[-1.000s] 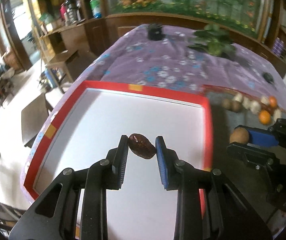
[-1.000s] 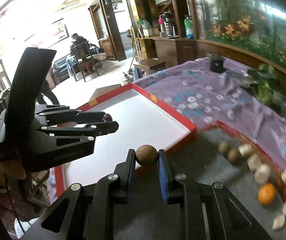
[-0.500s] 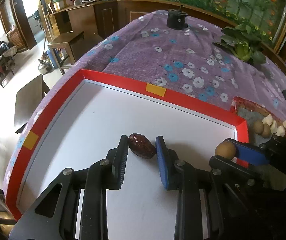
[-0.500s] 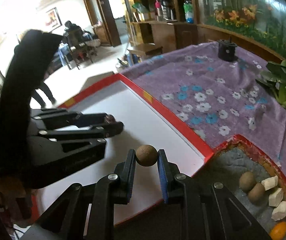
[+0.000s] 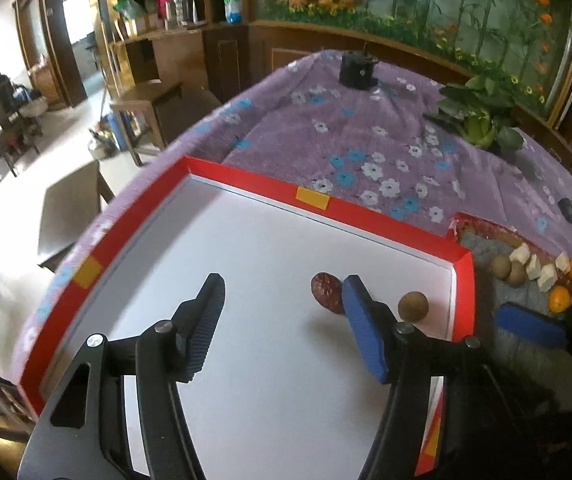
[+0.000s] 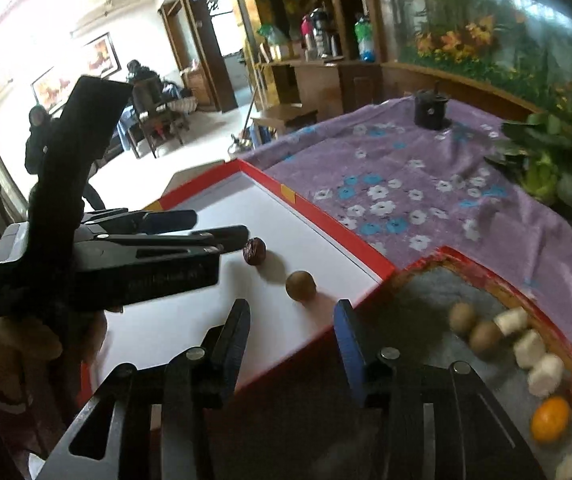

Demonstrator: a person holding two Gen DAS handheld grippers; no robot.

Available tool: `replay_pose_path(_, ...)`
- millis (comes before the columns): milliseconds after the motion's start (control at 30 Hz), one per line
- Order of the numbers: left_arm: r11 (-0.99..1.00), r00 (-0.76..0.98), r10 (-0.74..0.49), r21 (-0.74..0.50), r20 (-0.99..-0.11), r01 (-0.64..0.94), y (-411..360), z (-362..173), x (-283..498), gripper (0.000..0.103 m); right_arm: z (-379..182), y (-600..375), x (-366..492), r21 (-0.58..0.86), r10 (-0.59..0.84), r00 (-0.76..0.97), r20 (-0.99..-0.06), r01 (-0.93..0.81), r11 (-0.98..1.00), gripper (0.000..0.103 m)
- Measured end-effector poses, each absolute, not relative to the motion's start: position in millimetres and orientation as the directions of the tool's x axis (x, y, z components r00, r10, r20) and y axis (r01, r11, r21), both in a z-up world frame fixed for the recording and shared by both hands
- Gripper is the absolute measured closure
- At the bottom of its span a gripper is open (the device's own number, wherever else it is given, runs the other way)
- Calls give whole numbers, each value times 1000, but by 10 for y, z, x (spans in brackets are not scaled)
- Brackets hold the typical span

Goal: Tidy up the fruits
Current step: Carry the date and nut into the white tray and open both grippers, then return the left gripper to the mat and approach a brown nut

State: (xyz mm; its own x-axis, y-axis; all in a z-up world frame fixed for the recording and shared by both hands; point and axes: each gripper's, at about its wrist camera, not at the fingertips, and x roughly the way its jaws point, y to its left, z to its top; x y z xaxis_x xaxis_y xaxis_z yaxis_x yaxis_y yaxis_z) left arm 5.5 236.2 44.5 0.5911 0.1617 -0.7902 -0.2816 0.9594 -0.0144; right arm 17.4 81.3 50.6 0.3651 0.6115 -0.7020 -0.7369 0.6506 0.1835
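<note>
A white tray with a red rim (image 5: 402,226) lies on the purple flowered cloth. A dark red date (image 5: 326,290) and a round brown fruit (image 5: 412,306) rest on its floor near the right rim; both also show in the right wrist view, the date (image 6: 254,251) and the brown fruit (image 6: 300,286). My left gripper (image 5: 281,292) is open and empty, its right finger beside the date. My right gripper (image 6: 292,318) is open and empty, just behind the brown fruit at the tray's edge.
A grey-lined red tray (image 6: 486,280) at the right holds brown fruits (image 6: 474,326), white pieces (image 6: 534,356) and oranges (image 6: 550,424). A leafy vegetable (image 5: 478,120) and a black cup (image 5: 358,70) sit on the cloth behind. Chairs and people stand on the floor to the left.
Both grippers have opened. The date and the brown fruit, held before, now lie on the white tray floor. The right gripper has drawn back to the tray's edge.
</note>
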Motion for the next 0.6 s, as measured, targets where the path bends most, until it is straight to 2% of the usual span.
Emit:
replay_pose_path(167, 965, 614, 194, 36, -765, -260, 2102, 545, -179, 41, 658, 406, -85, 210, 634, 414, -653, -706, 677, 59)
replay_pose_path(367, 977, 653, 143, -1, -743, -215, 1740, 709, -399, 41, 770, -135, -348, 199, 614, 486, -622, -660, 724, 55)
replay_pose_path(600, 994, 653, 41, -33, -757, -101, 1220, 711, -370, 41, 680, -827, -448, 158, 511, 566, -648, -556, 816, 52)
